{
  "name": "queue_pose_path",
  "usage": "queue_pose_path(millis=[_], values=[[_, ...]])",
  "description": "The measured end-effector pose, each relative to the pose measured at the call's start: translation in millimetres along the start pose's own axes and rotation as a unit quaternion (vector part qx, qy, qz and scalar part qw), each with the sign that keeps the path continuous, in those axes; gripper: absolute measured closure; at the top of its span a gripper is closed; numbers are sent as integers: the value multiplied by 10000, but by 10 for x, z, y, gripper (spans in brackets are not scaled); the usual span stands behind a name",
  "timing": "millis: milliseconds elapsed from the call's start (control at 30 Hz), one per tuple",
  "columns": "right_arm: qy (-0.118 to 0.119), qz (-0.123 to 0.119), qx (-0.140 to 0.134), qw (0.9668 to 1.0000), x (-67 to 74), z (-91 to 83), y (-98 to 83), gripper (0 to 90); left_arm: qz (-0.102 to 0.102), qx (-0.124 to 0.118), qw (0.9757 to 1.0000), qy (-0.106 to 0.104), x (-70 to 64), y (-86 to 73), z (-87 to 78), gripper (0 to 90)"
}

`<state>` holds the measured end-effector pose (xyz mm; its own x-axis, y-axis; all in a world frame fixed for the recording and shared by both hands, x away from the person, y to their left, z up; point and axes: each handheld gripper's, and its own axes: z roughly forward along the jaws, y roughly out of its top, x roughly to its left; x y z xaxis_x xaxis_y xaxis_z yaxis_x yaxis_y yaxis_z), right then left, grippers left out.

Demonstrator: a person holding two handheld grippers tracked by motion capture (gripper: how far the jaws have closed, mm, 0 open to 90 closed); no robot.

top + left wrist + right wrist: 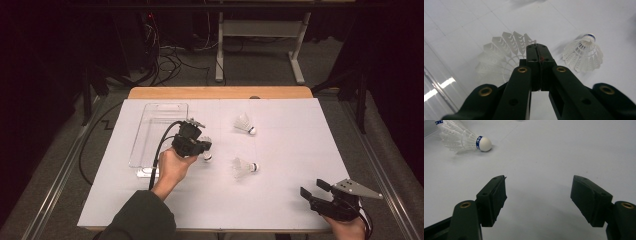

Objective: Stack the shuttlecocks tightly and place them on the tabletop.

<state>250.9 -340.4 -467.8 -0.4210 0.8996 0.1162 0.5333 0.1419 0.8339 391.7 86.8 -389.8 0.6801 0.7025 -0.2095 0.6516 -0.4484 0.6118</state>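
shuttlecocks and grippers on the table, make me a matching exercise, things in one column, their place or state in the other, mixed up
Things:
1. left gripper
2. right gripper
3. clear tray
4. far shuttlecock

States or places:
a. fingers wide apart, nothing between them
b. lies alone toward the back of the white sheet
c. fingers closed on a shuttlecock's feather skirt
d. sits at the sheet's left side, nothing inside

Pairs: 1-c, 2-a, 3-d, 4-b

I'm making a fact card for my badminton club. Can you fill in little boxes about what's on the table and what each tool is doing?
shuttlecocks: three, white
held one: left tool shut on the feather skirt of a shuttlecock
loose ones: near shuttlecock and far shuttlecock, lying on their sides
right tool: open, holding nothing
clear tray: beside the left tool
table cover: white
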Motion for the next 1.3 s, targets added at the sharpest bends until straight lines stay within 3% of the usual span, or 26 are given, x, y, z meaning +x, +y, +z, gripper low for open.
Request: queue_pose_path(millis=[633, 1000, 1300], values=[[30, -1, -4, 10000, -9, 1, -1, 290, 92, 101, 9981, 598, 172, 261, 31, 893], [50, -2, 3, 10000, -8, 13, 1, 290, 184, 272, 9952, 921, 255, 409, 194, 893], [63, -3, 7, 10000, -7, 15, 2, 290, 92, 236, 9951, 951, 334, 415, 280, 891]])
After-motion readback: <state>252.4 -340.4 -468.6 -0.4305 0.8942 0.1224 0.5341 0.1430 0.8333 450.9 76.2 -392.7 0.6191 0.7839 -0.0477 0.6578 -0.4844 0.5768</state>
